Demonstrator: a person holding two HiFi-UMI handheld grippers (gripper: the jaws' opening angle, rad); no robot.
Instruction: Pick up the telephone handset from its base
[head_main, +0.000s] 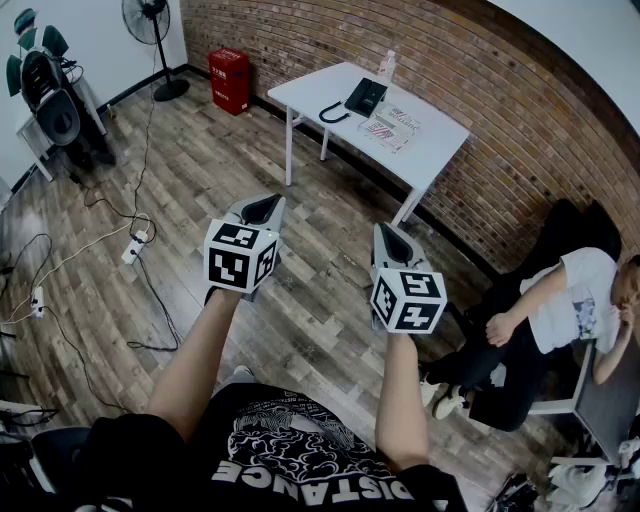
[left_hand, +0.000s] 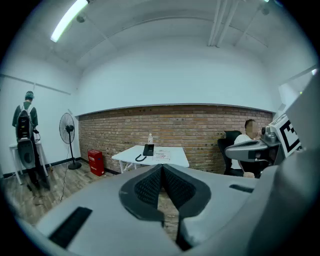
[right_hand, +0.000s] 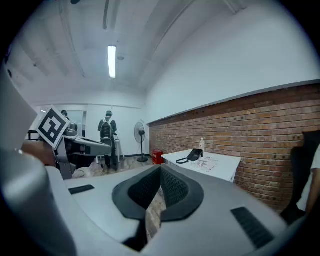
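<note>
The black telephone (head_main: 365, 97) sits on a white table (head_main: 300, 92) against the brick wall, far ahead of both grippers; its handset lies on the base and a coiled cord (head_main: 333, 115) hangs toward the table edge. The phone is small and distant in the left gripper view (left_hand: 148, 149) and in the right gripper view (right_hand: 194, 154). My left gripper (head_main: 262, 208) and right gripper (head_main: 390, 240) are held side by side above the wooden floor, both pointing toward the table. The jaws of each meet at the tips with nothing between them (left_hand: 162, 167) (right_hand: 161, 170).
Papers (head_main: 392, 125) and a bottle (head_main: 388, 65) share the table with the phone. A red box (head_main: 229, 80) and a standing fan (head_main: 152, 30) are left of it. A seated person (head_main: 560, 300) is at the right. Cables and a power strip (head_main: 133, 248) lie on the floor at left.
</note>
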